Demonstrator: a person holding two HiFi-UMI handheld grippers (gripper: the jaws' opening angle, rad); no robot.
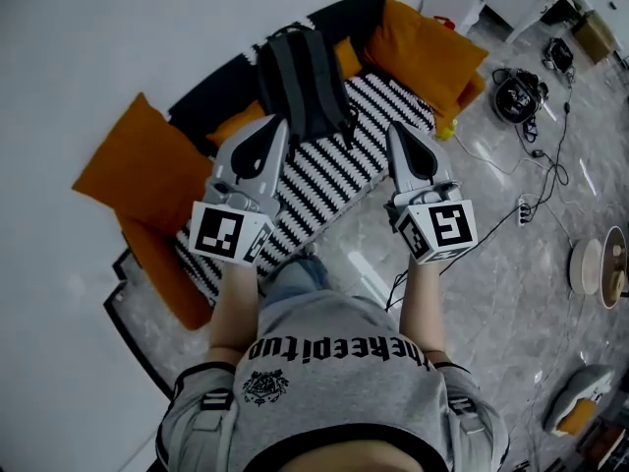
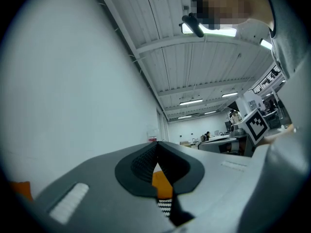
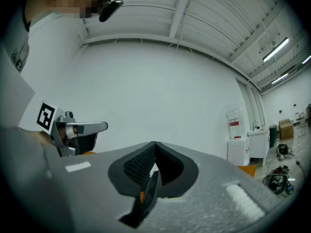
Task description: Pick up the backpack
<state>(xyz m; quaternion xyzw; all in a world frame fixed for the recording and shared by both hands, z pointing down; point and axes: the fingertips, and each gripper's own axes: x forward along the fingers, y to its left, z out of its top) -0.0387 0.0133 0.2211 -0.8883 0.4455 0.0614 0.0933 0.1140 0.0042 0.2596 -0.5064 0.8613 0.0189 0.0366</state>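
Two grey hand-held grippers point toward a low sofa in the upper middle of the head view, and both are empty. At the left of the frame a large orange fabric cushion leans at the sofa's end. Just right of it, the left gripper has its jaws pressed together, and only a sliver of orange and striped cloth shows past the tips.

Above and between the two grippers, the dark grey fabric backpack lies on the black-and-white striped sofa cover, with its far end toward the white wall. Two paler bands run along it, probably the shoulder straps. It looks soft and rather flat, so likely light, and it should sag and fold when lifted rather than keep its shape. The woven cloth should not slip. A strap, or a top loop if there is one (none can be made out), seems the best hold, one gripper to each side, once the jaws open.

The right gripper is likewise closed on nothing. Further right sit a second orange cushion and black cables on the grey marble floor.
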